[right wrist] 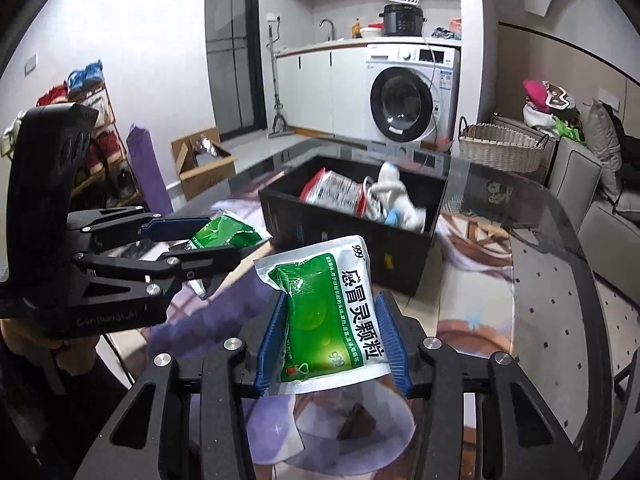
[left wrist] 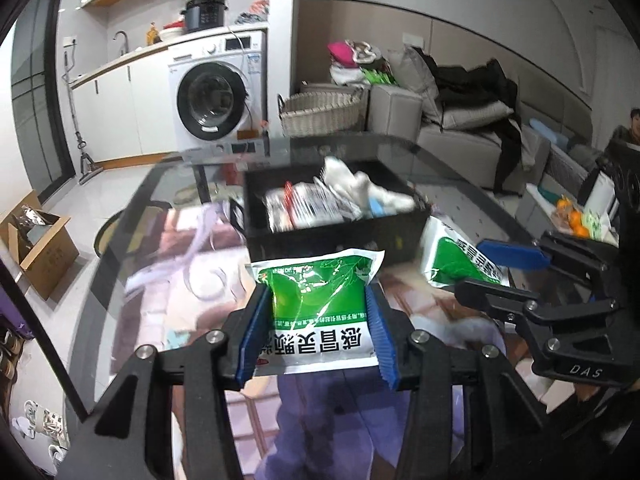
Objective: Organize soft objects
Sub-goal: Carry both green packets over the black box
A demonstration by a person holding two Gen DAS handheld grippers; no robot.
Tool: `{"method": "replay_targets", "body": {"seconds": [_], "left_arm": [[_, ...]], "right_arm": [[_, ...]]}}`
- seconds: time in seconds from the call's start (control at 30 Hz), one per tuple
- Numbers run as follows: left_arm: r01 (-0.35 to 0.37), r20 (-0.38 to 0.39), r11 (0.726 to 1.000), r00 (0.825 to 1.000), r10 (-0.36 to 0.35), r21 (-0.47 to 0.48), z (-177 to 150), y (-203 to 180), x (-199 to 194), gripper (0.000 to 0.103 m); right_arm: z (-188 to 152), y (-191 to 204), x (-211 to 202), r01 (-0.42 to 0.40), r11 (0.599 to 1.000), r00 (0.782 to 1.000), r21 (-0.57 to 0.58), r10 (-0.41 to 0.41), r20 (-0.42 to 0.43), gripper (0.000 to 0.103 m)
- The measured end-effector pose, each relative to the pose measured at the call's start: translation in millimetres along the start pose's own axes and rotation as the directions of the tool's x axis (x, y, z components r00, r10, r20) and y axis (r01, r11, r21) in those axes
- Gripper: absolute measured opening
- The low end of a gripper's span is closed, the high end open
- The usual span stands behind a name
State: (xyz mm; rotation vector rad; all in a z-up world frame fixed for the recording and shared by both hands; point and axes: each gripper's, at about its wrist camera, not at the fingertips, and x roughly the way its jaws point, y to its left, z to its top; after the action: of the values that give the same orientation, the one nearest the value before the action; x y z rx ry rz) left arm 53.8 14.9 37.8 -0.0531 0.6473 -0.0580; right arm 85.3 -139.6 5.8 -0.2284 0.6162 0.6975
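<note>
left wrist view: the left gripper [left wrist: 318, 328] is pinching a green-and-white sachet [left wrist: 320, 312] between its blue pads [left wrist: 252, 332], gripping it across its width with the printed end toward the camera. the pouch is being held in the air just short of the near wall of the black bin [left wrist: 336, 240], probably lined up for dropping in. the foil is glossy, a little puffed and creased where the pads are squeezing it. the bin is already holding a red-and-white packet [left wrist: 308, 204] and something white and cloth-like [left wrist: 360, 188], both blurred. to the right of the bin, the right gripper [left wrist: 496, 272] is closing on a second green sachet [left wrist: 460, 256].

right wrist view: the right gripper [right wrist: 334, 340] is clamping its own sachet [right wrist: 328, 312] across the middle, tilted, the top corner leaning toward the bin [right wrist: 348, 236]. a side grip like this is likely keeping the floppy pouch from folding. the other gripper [right wrist: 204, 244], left of the bin, is carrying the other sachet [right wrist: 224, 236] at about the same height. the glass table [right wrist: 540, 272] is lying beneath both.
</note>
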Motion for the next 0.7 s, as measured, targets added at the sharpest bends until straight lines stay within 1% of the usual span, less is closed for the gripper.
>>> {"method": "replay_targets", "body": {"seconds": [0.1,0.3,0.5,0.7], "left_arm": [[-0.007,0.025,1.0,1.0,0.007,-0.027,12.8,6.0,0.3,0.047],[0.0,0.052,0.998,0.999,0.004,-0.067,30.7,14.4,6.1,0.047],[0.002,0.068,0.998,0.998,0.002,-0.069,45.3,16.5,12.5,0.047],[-0.019,0.083,0.998,0.996,0.025,-0.068,67.2,26.4,25.7,0.047]], "right_arm": [[10.3,-5.0,-5.0,0.01,0.999,0.999,0.036,-0.012,0.042,0.046],[32.2,-16.0,-4.4,0.016,0.996,0.996,0.088,-0.024,0.084,0.046],[49.0,-26.7,5.7,0.021,0.992,0.995,0.122,-0.033,0.095,0.046],[61.9,-31.3,17.1,0.039,0.99,0.993,0.138,-0.053,0.106,0.046]]}}
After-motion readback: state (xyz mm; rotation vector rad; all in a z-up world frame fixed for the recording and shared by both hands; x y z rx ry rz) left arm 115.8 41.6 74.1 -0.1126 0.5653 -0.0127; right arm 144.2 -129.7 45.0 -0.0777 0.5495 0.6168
